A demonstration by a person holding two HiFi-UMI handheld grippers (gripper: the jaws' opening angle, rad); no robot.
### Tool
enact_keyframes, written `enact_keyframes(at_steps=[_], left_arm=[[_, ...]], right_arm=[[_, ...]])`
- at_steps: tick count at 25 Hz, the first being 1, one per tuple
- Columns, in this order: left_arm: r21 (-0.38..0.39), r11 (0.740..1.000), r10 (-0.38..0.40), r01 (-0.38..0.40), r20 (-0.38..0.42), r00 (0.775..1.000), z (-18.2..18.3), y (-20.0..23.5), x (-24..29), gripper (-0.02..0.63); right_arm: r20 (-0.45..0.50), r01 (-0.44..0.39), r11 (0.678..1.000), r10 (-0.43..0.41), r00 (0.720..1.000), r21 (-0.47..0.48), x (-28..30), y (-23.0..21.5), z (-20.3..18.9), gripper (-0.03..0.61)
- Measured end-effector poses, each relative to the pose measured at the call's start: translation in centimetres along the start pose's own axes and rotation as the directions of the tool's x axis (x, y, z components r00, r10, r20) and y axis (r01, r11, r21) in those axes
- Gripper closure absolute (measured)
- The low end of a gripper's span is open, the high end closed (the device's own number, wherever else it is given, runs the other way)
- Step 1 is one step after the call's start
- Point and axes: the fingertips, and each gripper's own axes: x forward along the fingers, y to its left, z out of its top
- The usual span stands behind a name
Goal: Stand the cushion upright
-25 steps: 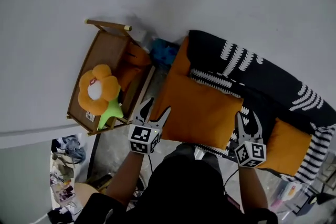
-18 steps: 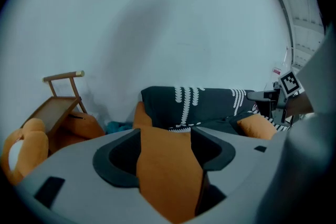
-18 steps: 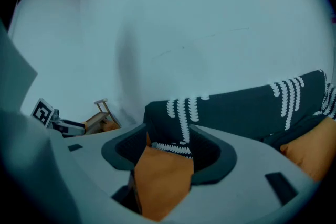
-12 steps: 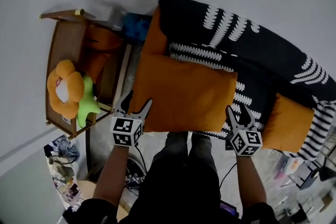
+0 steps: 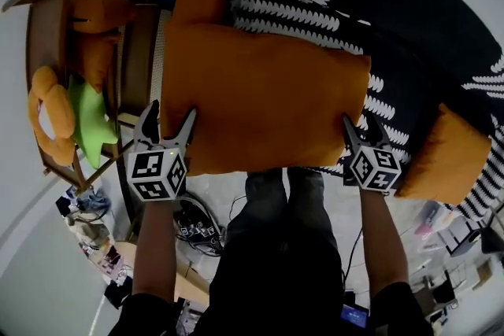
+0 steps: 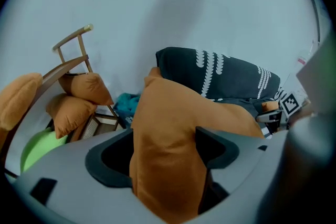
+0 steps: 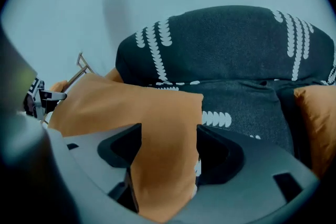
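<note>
Here found cushion [image 5: 268, 98] flat on sofa [image 5: 409, 35] seat, long axis crosswise. Saw left gripper [image 5: 172, 110] and right gripper [image 5: 362, 126] straddling its front corners, jaws just spread wider, not pinching.

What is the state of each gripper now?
Left gripper: open, just opening, cushion corner between fingers.
Right gripper: open, just opening, cushion corner between fingers.

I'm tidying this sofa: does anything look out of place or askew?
Yes: the large orange cushion lies flat on the seat of the dark patterned sofa rather than standing upright against its backrest. Nothing looks spilled or damaged.
</note>
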Motion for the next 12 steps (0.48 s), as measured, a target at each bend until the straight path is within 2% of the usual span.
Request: enact_keyframes(at_steps=[3, 7, 11, 12], left_arm=[[-0.058, 0.998, -0.020, 0.021, 0.019, 1.000, -0.7, -0.1, 0.3, 0.238], [-0.118, 0.990, -0.079, 0.080, 0.010, 0.997, -0.9, 0.3, 0.3, 0.236], [-0.093, 0.984, -0.159, 0.153, -0.059, 0.986, -1.0, -0.9, -0.6, 0.208], [-0.075, 0.983, -0.174, 0.168, -0.087, 0.981, -1.4, -1.6, -0.4, 0.198]], right_arm=[[0.009, -0.032, 0.995, 0.031, 0.999, 0.091, 0.9, -1.0, -2.0, 0.224], [0.031, -0.126, 0.961, 0.122, 0.992, 0.248, 2.0, -1.5, -3.0, 0.166], [0.064, -0.293, 0.902, 0.288, 0.956, 0.316, 1.5, -0.3, -3.0, 0.160], [0.056, -0.306, 0.900, 0.304, 0.951, 0.312, 1.6, -0.3, -3.2, 0.158]])
